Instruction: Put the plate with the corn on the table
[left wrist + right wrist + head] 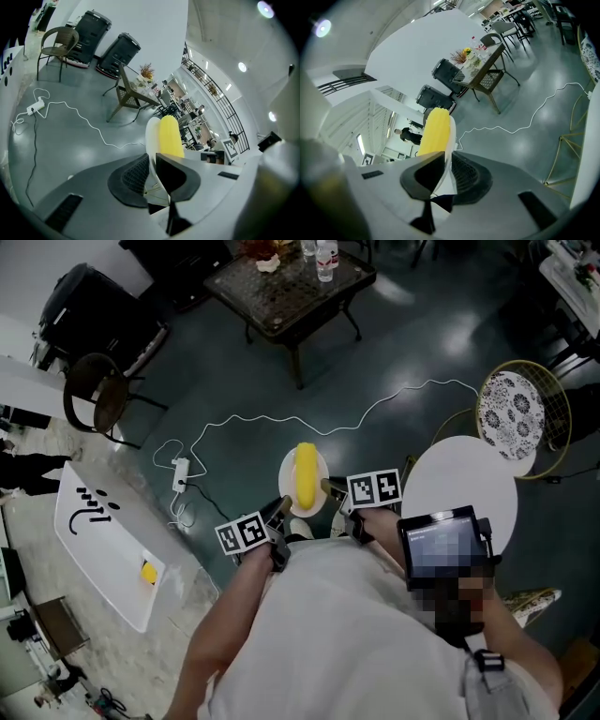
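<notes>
Over open floor [403, 343], left gripper [283, 508], right gripper [331, 489] pinch plate [287, 482] edges; corn [306, 474] atop.

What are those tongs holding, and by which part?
One white plate carrying a corn cob. The left tongs pinch its rim on one side, the right tongs the opposite rim.

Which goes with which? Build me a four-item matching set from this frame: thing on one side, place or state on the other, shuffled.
Things:
1. corn cob
2. white plate
3. white cable
4. round white table

Places or states:
A. trailing across the floor
B. standing to the person's right
C. lying on the plate
D. clamped at opposite rims by the left hand-held gripper and the right hand-held gripper

Pairs: 1-C, 2-D, 3-A, 4-B
</notes>
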A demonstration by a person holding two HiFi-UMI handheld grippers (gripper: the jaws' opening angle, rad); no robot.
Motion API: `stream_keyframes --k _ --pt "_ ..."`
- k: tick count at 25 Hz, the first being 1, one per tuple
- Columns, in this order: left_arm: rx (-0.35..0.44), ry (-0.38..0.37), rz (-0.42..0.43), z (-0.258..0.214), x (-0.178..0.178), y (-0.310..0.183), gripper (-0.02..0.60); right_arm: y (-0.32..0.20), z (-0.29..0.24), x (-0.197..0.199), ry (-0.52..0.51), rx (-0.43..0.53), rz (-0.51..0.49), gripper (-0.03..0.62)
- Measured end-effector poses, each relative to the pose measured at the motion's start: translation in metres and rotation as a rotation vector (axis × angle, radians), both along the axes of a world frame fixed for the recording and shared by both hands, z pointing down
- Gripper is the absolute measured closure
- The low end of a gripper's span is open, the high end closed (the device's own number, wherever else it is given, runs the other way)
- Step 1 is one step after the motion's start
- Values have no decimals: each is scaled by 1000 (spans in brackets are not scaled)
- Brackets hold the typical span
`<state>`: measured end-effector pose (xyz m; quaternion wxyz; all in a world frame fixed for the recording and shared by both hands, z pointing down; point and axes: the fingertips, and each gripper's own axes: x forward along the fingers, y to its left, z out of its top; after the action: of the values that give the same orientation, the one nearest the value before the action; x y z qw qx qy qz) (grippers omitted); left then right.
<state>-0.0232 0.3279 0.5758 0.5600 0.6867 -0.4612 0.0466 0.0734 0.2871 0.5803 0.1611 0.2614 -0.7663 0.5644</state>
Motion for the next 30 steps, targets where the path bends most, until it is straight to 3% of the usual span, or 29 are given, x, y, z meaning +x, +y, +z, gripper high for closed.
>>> stream_keyframes --k 8,18,23,30 --pt "-5 -18 39 3 6 -35 528 -31 4 7 -15 -7 33 540" --pt "-3 25 173 4 28 -116 528 -98 0 34 20 -3 171 540" --pt "-22 50 229 9 0 -189 528 -164 4 7 48 -30 233 540" --pt "5 27 258 -1 -10 -214 528 -188 -3 -2 49 -11 250 540"
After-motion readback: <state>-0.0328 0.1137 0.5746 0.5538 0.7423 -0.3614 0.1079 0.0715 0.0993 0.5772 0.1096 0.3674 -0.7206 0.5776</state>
